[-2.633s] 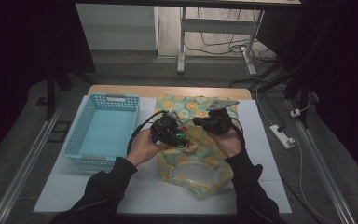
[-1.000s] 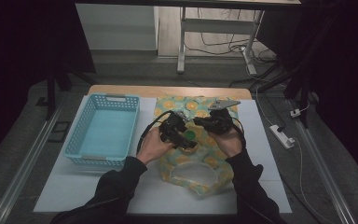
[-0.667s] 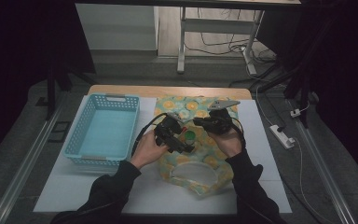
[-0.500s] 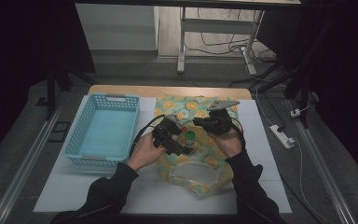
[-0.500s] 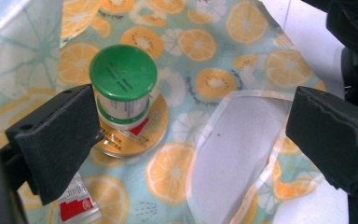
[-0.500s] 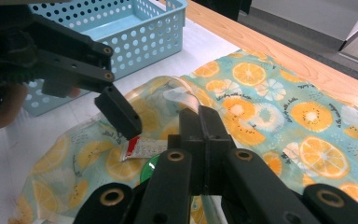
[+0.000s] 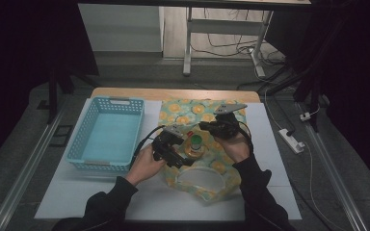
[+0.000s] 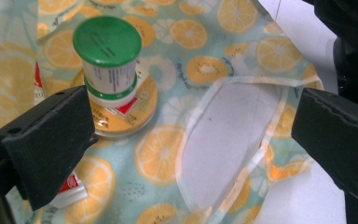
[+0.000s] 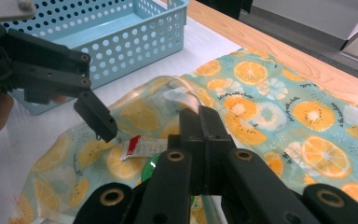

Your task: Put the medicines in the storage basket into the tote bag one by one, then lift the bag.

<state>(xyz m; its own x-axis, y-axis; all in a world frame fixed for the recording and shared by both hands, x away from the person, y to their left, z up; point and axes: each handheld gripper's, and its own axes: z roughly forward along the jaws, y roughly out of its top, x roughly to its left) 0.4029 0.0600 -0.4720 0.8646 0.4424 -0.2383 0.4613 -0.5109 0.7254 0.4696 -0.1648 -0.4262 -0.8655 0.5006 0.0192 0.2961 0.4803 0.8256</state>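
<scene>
At far left we see the blue basket (image 7: 107, 134). Our left gripper (image 7: 175, 153), jaws just opened wide with nothing between them, sits beside the green-capped jar (image 7: 196, 143), which stands upright on the fruit-print bag (image 7: 207, 168). Our right gripper (image 7: 206, 127) is clenched on the bag's edge behind the jar.

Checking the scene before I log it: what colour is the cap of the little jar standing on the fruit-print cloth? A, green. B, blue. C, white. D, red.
A: the jar stands upright on the cloth with a green cap, seen in the left gripper view and in the high view.
</scene>
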